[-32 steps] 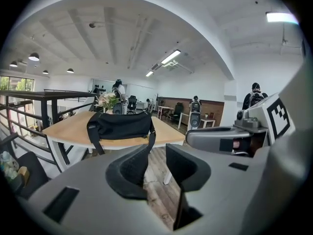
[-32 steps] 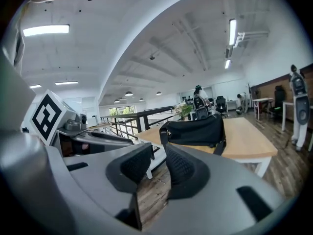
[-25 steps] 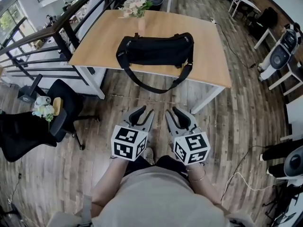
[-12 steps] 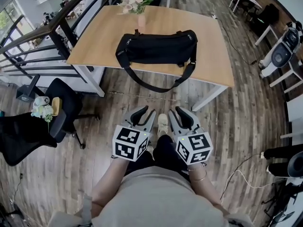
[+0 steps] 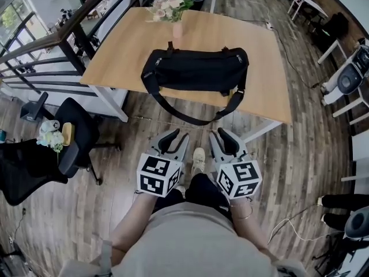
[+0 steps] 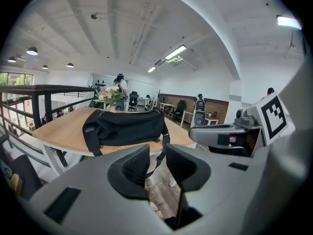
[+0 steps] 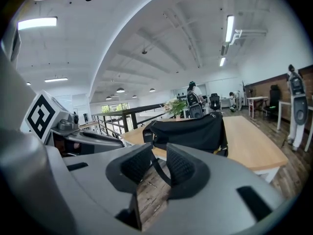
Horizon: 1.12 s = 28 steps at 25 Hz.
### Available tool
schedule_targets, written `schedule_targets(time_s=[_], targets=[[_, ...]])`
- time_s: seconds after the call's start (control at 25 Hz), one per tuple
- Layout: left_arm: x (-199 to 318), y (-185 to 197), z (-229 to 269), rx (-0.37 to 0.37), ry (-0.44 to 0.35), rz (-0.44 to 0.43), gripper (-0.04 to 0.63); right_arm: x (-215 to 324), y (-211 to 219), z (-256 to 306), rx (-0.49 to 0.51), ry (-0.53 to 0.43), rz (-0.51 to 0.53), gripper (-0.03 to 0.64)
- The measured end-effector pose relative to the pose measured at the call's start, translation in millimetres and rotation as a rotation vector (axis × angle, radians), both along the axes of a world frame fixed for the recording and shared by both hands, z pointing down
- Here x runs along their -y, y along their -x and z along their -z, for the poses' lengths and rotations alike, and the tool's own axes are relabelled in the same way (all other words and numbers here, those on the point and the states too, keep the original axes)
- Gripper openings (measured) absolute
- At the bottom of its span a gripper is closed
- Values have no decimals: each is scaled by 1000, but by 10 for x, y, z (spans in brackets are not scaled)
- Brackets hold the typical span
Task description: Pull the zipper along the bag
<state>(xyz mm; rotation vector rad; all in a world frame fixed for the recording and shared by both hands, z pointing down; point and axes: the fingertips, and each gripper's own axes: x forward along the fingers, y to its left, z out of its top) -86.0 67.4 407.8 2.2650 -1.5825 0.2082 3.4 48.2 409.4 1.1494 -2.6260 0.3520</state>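
The black duffel bag (image 5: 196, 71) lies lengthwise on the wooden table (image 5: 121, 51) in the upper middle of the head view. Its shoulder strap (image 5: 190, 119) loops down over the table's near edge. A vase of flowers (image 5: 170, 7) stands just behind the bag. From above we cannot make out the zipper.

Only the left gripper view shows a small label (image 6: 89, 129) on the bag's end panel and people far back in the room. Only the head view shows the black office chair (image 5: 78, 134) at the left and the person's shoe (image 5: 198, 157) between the two tools.

Each gripper view gives us its own jaws clearly. The left gripper (image 6: 157, 161) has its ribbed pads parted by a clear gap, with nothing between them but floor and the far-off strap. The right gripper (image 7: 160, 163) stands a little narrower, also parted and holding nothing.

Against the frame a second ago, the table and bag sit lower and larger in the head view. The gap of floor between the strap's loop and the jaw tips has shrunk. Both pairs of jaws stand as wide as they did then.

In the head view the left gripper (image 5: 174, 137) and right gripper (image 5: 222, 136) are side by side in the lower middle, pointing up the frame at the bag. The bag lies above them, well apart and untouched.
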Motion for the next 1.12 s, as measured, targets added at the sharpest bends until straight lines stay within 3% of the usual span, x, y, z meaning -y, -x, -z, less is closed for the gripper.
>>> schedule_targets(time_s=[0.72, 1.12], targets=[[1914, -214, 70, -10, -6, 32, 109, 1995, -144, 69, -12, 2, 49, 91], [2560, -505, 109, -6, -13, 12, 109, 2614, -469, 74, 5, -2, 15, 91]])
